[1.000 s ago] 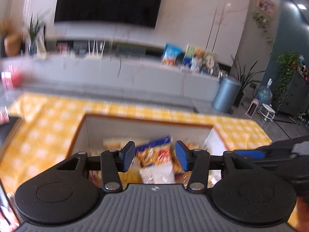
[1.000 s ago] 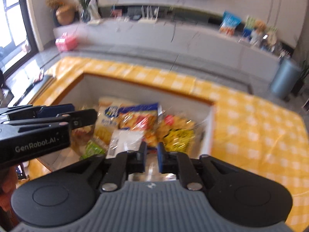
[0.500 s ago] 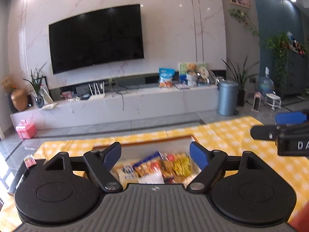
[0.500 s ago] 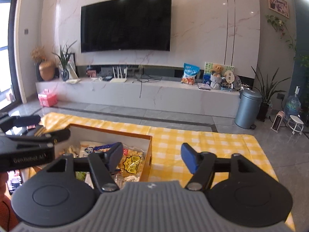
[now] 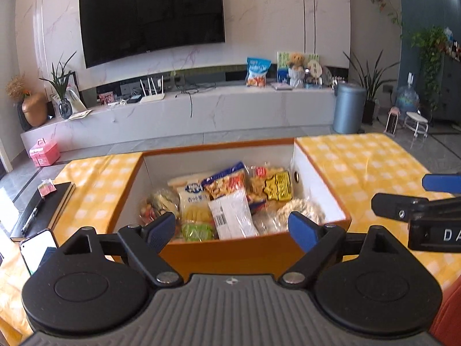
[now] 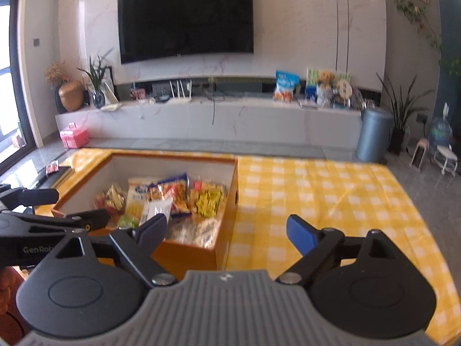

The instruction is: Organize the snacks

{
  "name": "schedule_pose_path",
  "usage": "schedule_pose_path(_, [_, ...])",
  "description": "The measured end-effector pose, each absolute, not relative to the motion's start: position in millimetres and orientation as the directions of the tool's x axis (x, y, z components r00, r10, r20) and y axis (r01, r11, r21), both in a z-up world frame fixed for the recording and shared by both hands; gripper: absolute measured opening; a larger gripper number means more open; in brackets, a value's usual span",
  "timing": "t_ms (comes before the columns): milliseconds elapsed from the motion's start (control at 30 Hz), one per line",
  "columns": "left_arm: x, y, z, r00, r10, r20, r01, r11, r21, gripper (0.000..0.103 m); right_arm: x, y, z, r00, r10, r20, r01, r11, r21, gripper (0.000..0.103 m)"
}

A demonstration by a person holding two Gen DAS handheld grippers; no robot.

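Note:
An orange box [image 5: 230, 252] with white inner walls stands on the yellow checked tablecloth [image 5: 360, 161] and holds several snack packets [image 5: 230, 199]. It also shows in the right wrist view [image 6: 227, 201], with the packets [image 6: 173, 199] inside. My left gripper [image 5: 232, 227] is open and empty, just before the box's near wall. My right gripper [image 6: 226, 230] is open and empty, to the right of the box, over its near right corner and the cloth. The right gripper's side shows at the left wrist view's right edge [image 5: 426, 207]; the left gripper's side shows in the right wrist view [image 6: 43, 222].
A black notebook [image 5: 43, 207] and a phone [image 5: 37, 249] lie on the table left of the box. Beyond the table's far edge are a marble TV bench [image 5: 201, 115], a pink case [image 5: 44, 152] on the floor and a blue bin [image 5: 348, 108].
Both grippers have opened wide and pulled up and back from inside the box. A second ago they were low over the packets, the right one nearly shut.

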State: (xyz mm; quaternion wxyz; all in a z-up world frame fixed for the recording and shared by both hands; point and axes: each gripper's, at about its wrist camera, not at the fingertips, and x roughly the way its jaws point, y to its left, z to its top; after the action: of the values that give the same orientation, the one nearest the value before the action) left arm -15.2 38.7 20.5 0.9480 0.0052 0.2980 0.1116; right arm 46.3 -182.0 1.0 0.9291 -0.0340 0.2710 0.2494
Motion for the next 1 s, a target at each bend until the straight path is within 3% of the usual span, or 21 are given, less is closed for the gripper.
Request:
schedule_pose_path(233, [-11, 35, 5, 0.774, 0.213, -0.597, -0.209, 0.975, 0.078, 0.103, 52, -180, -21, 0.704, 0.424, -0.570, -0.461, 0.883, 0.088, 0.088])
schedule_pose_path(1000, [-12, 32, 10, 0.773, 0.213, -0.597, -0.211, 0.975, 0.075, 0.103, 54, -189, -20, 0.719, 0.409, -0.562, -0.431, 0.897, 0.102, 0.088])
